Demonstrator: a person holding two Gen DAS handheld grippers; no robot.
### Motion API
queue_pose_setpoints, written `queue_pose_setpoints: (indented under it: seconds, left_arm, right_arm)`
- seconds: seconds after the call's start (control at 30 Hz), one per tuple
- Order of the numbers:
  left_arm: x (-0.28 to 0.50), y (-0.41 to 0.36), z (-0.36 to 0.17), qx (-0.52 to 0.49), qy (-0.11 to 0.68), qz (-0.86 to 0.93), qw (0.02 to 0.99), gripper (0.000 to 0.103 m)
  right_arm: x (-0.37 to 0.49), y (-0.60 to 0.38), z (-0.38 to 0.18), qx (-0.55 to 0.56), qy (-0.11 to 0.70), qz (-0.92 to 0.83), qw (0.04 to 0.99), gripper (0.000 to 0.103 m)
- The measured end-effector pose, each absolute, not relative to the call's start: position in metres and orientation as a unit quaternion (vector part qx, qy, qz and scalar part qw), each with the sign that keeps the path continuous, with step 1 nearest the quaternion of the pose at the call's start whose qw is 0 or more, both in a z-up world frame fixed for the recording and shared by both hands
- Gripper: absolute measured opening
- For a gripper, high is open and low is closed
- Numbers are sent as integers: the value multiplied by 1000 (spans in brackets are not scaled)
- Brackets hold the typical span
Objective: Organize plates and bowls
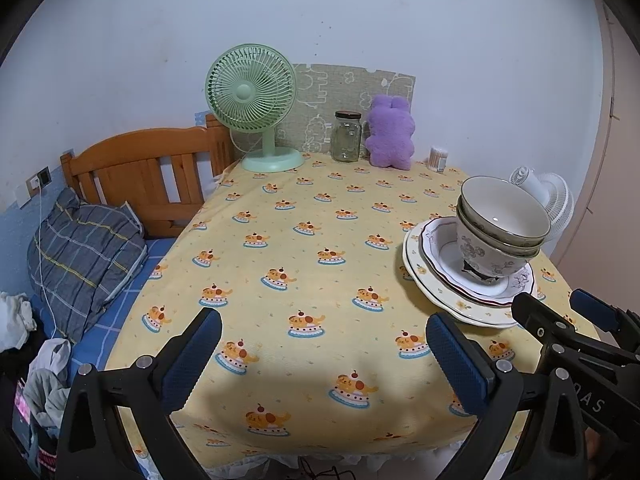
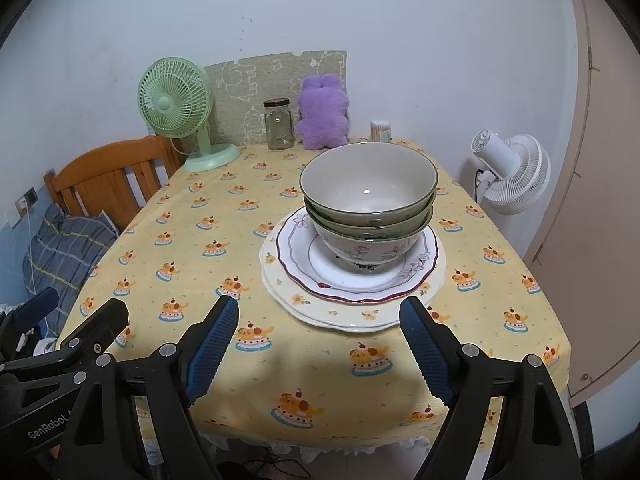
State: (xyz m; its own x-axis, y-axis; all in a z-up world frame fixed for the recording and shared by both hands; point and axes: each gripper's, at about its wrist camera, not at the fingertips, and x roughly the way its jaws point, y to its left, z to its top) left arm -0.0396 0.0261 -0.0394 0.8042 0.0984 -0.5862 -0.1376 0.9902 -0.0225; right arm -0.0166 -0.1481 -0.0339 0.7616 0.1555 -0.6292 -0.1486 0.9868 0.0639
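Three nested bowls stand upright on a white plate with a red scalloped rim, which lies on a larger cream floral plate. The stack sits on the yellow tablecloth, right of centre. In the left wrist view the bowls and plates are at the right. My right gripper is open and empty, just in front of the stack. My left gripper is open and empty over bare cloth, left of the stack. The right gripper also shows in the left wrist view.
A green fan, a glass jar, a purple plush and a small container line the table's back edge. A wooden bed frame with a pillow stands left. A white fan stands right of the table.
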Motion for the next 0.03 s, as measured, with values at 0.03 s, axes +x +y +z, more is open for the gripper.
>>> queue_pose_setpoints:
  seconds: [0.03]
  left_arm:
    - [-39,26,-40,-32,307,63,949,103]
  right_arm:
    - [-16,-148,-34,5,336,80,938,85]
